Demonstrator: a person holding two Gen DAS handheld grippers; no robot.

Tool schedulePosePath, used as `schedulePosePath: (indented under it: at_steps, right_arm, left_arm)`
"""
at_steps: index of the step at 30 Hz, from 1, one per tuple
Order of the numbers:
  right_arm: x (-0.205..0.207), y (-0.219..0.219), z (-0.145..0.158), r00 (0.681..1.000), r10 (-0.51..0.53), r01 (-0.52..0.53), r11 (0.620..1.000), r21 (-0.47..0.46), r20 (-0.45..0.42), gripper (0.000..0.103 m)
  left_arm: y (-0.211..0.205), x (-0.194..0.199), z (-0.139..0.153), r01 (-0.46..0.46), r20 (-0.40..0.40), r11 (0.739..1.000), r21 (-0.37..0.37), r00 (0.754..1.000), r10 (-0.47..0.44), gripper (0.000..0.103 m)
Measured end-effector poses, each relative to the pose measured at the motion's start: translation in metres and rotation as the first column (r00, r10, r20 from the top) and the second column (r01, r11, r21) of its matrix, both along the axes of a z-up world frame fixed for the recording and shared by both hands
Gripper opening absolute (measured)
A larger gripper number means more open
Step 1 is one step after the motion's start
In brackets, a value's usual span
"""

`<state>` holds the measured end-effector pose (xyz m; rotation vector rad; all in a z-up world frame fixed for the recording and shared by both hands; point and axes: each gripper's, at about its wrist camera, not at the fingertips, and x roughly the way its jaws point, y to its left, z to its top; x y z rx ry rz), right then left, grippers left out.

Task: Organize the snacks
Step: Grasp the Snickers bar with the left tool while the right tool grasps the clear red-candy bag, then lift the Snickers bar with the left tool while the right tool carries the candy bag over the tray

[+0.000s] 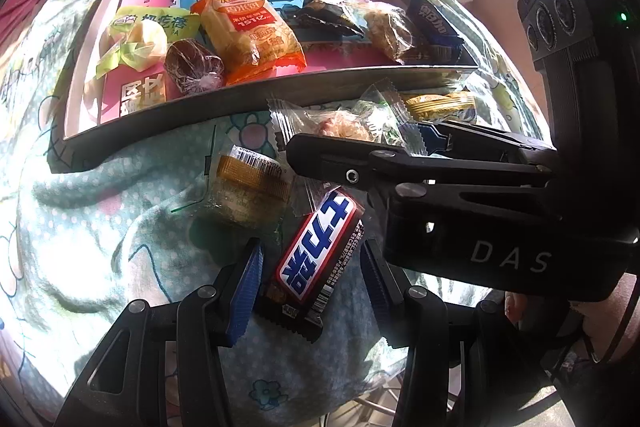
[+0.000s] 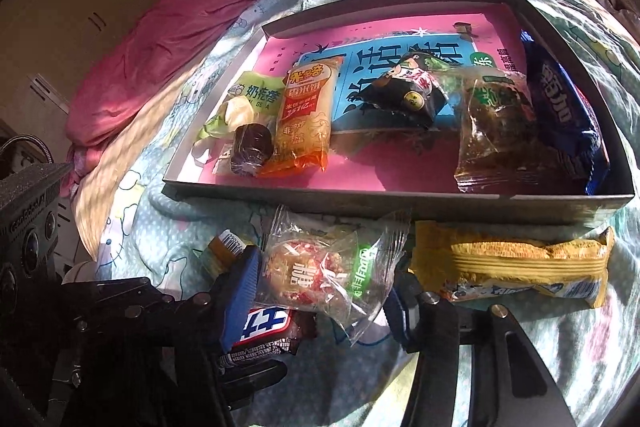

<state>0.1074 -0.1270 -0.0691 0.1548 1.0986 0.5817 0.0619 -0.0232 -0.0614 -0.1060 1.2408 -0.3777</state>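
A grey shallow box with a pink bottom lies on the bed and holds several wrapped snacks. My left gripper is open, its fingers on either side of a Snickers bar lying on the blanket. My right gripper is open around a clear-wrapped reddish candy, which also shows in the left wrist view beside the right gripper's fingers. The Snickers bar shows at lower left in the right wrist view.
A yellow wafer pack lies in front of the box. A clear-wrapped golden snack lies left of the bar. The bedding is a teal patterned blanket. A pink quilt lies behind.
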Motion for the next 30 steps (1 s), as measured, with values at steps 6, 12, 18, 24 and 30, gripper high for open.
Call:
schedulePosePath:
  at_steps: [6,12,18,24,30]
  right_arm:
    - [-0.004,-0.014,0.004,1.000,-0.021,0.021,0.999,0.040,0.001,0.051]
    - [-0.008,-0.034,0.012,0.997,-0.072,0.071,0.995,0.069,0.005,0.050]
    - [-0.008,-0.050,0.017,0.993,-0.119,0.118,0.989,0.093,0.007,0.049]
    - [-0.009,-0.056,0.025,0.991,-0.132,0.128,0.987,0.101,0.031,0.049]
    - [-0.010,-0.062,0.035,0.986,-0.159,0.151,0.980,0.127,0.049,0.049]
  left_arm:
    - [-0.003,0.003,-0.001,0.001,-0.001,1.000,0.006,1.000,-0.001,0.048]
    - [-0.004,0.005,0.000,-0.002,0.000,1.000,-0.013,1.000,0.002,0.037]
    - [-0.002,0.004,0.004,-0.008,0.006,0.999,-0.043,1.000,0.008,0.031]
    - [0.000,0.002,0.016,-0.014,0.031,0.998,-0.068,0.999,0.016,0.028]
    - [0.011,0.003,0.038,-0.052,0.079,0.994,-0.096,0.995,0.060,0.028]
